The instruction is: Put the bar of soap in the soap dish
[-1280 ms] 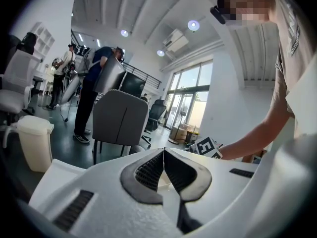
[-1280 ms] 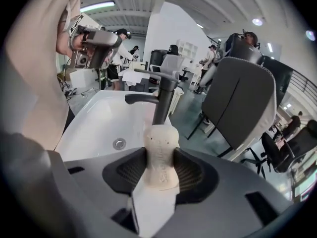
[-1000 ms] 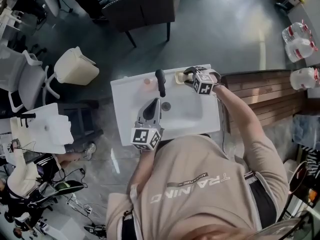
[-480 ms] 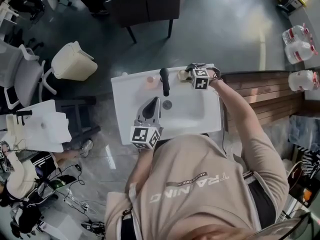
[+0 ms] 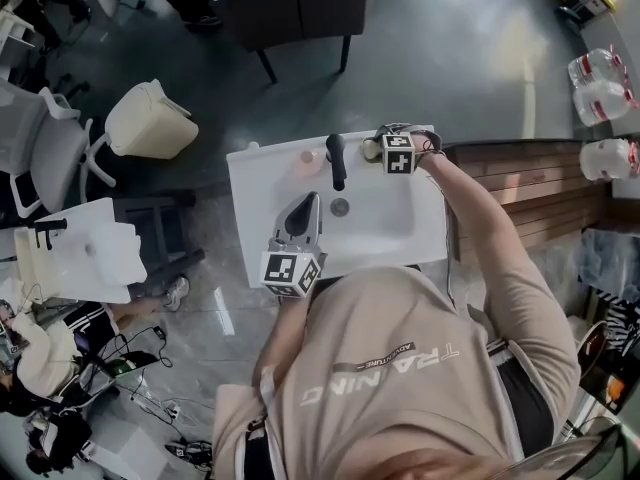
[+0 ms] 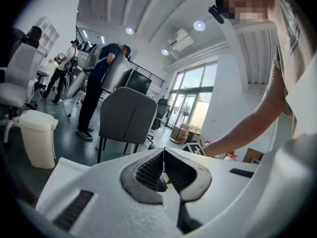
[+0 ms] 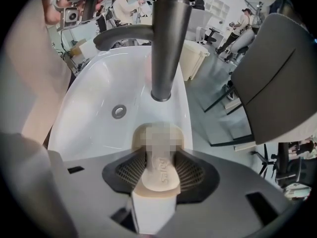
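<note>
**Soap bar clamped at the sink's back rim**

The right gripper's (image 7: pixel 158 156) ribbed dark fingers clasp the bar of soap (image 7: pixel 161 176), cream, smooth and rounded, with embossed lettering. It points at the matte metal faucet (image 7: pixel 166 43) on the glossy white sink (image 7: pixel 94 98). That arm is stretched forward, and the gripper has edged nearer the faucet than a second ago. The left gripper (image 6: pixel 163 170), fingers pressed together on nothing, stays over the basin's near edge.
</note>
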{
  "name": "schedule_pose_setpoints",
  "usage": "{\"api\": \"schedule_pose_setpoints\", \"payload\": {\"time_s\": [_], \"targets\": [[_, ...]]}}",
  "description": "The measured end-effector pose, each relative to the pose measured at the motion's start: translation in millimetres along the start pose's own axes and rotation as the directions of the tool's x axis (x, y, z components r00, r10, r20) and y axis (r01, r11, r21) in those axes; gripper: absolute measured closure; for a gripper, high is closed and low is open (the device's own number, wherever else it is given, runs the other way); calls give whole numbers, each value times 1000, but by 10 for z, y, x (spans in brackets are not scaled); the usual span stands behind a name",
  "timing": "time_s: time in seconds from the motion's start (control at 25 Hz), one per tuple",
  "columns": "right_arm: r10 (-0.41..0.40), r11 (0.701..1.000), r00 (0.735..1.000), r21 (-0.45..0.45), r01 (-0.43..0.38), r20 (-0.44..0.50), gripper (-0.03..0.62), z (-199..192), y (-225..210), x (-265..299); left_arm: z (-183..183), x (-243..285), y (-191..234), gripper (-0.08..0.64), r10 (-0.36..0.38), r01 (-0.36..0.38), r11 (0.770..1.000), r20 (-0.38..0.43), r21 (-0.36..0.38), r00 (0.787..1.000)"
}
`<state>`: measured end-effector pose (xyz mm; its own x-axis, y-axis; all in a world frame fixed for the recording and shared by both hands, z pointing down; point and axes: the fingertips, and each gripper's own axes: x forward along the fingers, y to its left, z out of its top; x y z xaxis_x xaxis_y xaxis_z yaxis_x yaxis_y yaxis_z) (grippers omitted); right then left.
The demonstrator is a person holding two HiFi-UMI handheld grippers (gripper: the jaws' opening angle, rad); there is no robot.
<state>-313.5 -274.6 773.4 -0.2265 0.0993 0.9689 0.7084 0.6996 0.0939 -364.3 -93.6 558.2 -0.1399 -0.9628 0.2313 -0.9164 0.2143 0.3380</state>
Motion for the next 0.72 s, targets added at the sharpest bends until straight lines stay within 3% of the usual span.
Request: {"api": "schedule_pose_setpoints", "payload": {"time_s": [0.28,0.48,0.72], "targets": [[-57,998,998,9,57,0,423,37,-12,-12,-57,-40,-9,549,-14,15,1000,-13,8,1000],[-75,995,996,70,72,42,422,45,34,-130,2,-22,-79,549,-50,50,998,-8,30,999],[-172,978,981,132,160,94,436,88,136,-461,18,-75,-203,549,-77,77,996,-8,44,997]]}}
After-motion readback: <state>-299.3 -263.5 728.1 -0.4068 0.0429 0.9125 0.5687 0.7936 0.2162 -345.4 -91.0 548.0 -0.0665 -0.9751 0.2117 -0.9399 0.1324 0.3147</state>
